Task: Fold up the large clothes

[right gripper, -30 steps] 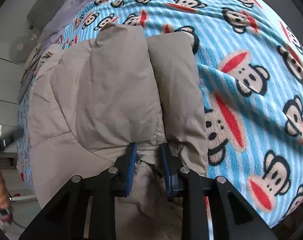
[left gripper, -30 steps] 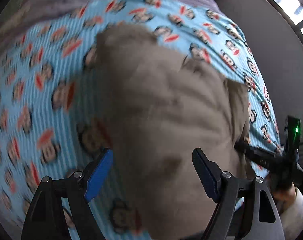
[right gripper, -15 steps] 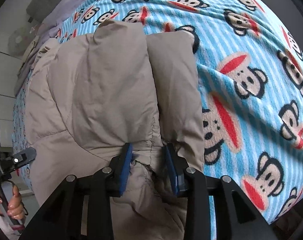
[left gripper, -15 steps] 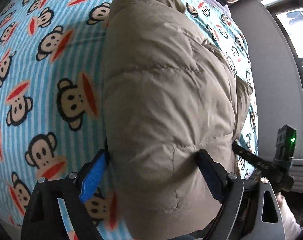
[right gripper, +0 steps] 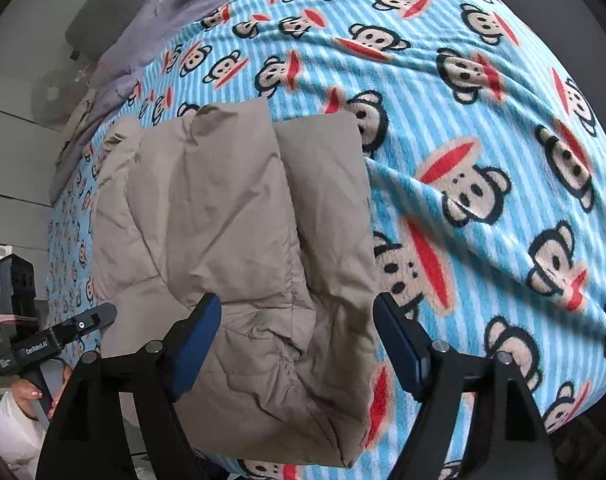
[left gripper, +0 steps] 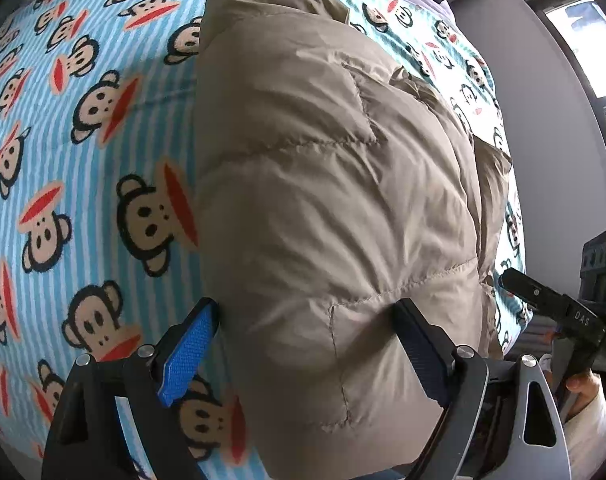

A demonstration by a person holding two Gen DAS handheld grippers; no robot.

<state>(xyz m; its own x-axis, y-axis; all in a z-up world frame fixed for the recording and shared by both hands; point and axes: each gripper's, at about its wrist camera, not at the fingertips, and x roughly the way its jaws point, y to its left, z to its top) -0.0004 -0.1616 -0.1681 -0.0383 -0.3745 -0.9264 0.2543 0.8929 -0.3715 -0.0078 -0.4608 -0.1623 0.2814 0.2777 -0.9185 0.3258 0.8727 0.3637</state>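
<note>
tan puffer jacket (left gripper: 323, 200) folded up on the monkey-print blanket (left gripper: 83, 160) on the bed. left gripper (left gripper: 307, 344) jaws wide, straddling it w/ pads touching its sides. right gripper (right gripper: 299, 340) jaws opening, jacket between, not gripped.

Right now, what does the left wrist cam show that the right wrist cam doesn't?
Left wrist only: a window at upper right, a grey wall beside the bed, and the right claw from the side, in a hand.
Right wrist only: purple bedding at the head of the bed, the jacket's folded sleeve, and the left claw from the side.
Both: the beige quilted puffer jacket lying on the blue striped monkey-print blanket, with the viewing claw's blue pads straddling the jacket's near end. The right claw's jaws are opening.
</note>
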